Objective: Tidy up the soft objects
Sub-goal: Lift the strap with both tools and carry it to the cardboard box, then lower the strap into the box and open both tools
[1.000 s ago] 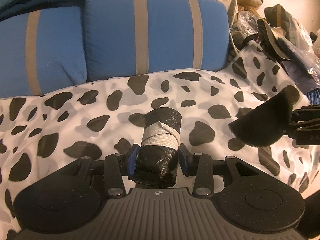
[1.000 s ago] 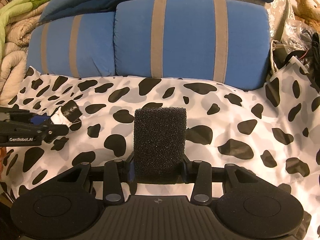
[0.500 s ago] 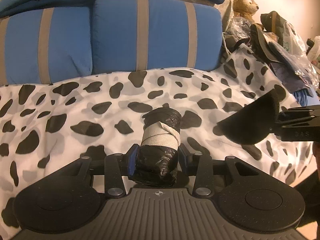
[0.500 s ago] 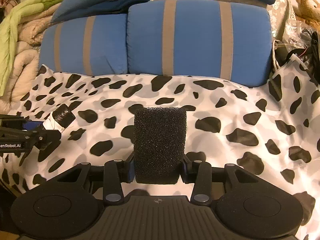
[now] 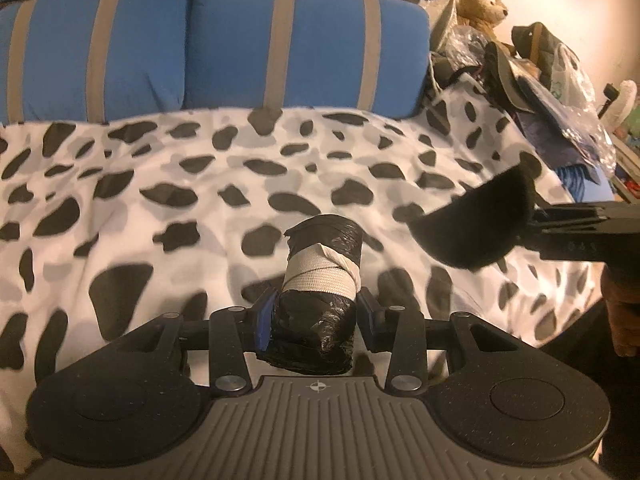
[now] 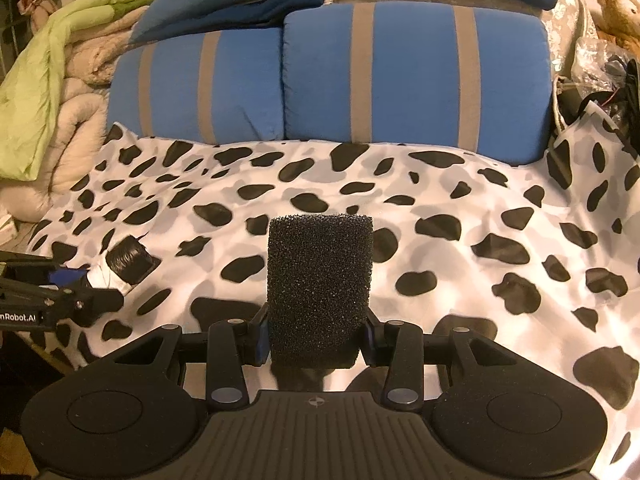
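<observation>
My left gripper (image 5: 316,320) is shut on a black plastic-wrapped roll with a white band (image 5: 320,276), held above the cow-print bedspread (image 5: 160,184). My right gripper (image 6: 318,334) is shut on a black foam sponge block (image 6: 320,276), also above the bedspread (image 6: 460,200). In the left wrist view the sponge (image 5: 476,228) shows at the right in the other gripper. In the right wrist view the wrapped roll (image 6: 124,264) shows at the far left in the other gripper.
Two blue cushions with grey stripes (image 6: 412,76) lie along the back of the bed. Green and beige blankets (image 6: 52,92) are piled at the left. A teddy bear (image 5: 480,4) and a heap of bags and clutter (image 5: 552,92) sit at the right.
Both grippers have pulled back and risen from the cushions, keeping hold of the roll and the sponge. More bedspread now shows ahead.
</observation>
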Demonstrator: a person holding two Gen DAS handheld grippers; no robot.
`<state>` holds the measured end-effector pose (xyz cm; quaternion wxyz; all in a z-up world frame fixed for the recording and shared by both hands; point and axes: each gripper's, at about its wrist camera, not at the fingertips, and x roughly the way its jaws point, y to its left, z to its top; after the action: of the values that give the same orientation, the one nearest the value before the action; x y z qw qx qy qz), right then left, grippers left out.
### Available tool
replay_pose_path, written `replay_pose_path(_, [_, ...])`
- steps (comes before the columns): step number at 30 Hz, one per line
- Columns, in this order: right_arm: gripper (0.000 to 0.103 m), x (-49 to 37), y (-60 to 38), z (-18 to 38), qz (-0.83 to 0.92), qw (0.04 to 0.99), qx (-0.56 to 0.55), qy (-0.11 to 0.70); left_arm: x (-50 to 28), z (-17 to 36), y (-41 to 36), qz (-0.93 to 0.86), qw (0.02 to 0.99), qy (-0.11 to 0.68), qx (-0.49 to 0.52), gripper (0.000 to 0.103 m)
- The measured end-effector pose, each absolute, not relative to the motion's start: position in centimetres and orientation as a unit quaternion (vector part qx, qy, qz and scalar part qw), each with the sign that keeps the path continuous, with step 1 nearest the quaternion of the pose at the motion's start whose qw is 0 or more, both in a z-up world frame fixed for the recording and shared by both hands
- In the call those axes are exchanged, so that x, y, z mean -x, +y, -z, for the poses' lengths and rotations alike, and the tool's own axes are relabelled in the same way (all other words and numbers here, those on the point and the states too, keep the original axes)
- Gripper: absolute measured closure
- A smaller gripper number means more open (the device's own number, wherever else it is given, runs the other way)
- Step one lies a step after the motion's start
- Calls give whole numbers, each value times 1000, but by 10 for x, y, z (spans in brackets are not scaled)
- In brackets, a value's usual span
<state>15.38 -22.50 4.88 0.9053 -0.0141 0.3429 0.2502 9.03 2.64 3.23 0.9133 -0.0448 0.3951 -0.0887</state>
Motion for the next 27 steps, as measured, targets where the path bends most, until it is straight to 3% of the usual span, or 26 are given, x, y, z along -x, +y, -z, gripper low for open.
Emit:
replay_pose_path(15, [58,-99,-223,-42,-278,884,14,376,-47,-15,5,103,876,469,46,62])
replay_pose_path(27, [58,-53,-218,-29,-286,839,-4,463,-30,-3,-4,88,846,522,55,62])
